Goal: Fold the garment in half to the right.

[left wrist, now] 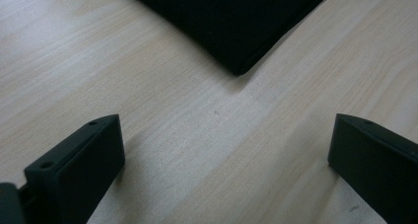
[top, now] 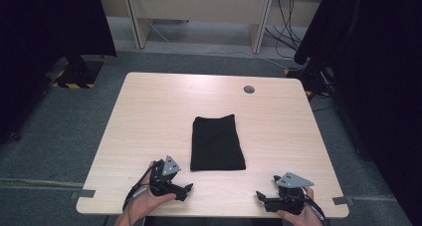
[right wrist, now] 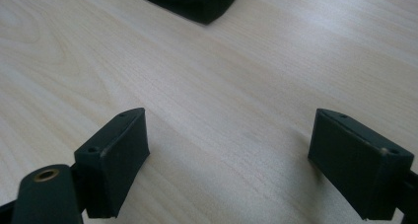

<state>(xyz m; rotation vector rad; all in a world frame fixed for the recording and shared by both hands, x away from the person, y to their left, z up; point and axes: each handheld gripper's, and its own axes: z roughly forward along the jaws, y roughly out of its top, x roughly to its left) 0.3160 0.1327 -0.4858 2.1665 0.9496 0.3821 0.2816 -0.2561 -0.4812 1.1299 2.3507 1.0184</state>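
Lying flat near the middle of the wooden table (top: pixel 149 111), a folded black cloth (top: pixel 217 142) is seen as a neat rectangle, its long side running away from the person. The left gripper (top: pixel 185 190) is held low at the near edge, just off the cloth's near left corner; its jaws are spread wide, nothing between them, bare tabletop seen in the gap. One cloth corner (left wrist: pixel 236 31) is seen ahead of those jaws, apart from them. The right gripper (top: pixel 263 198) is held near the near edge, apart from the cloth's near right corner, jaws likewise spread and empty. A cloth corner (right wrist: pixel 197 2) is seen farther ahead.
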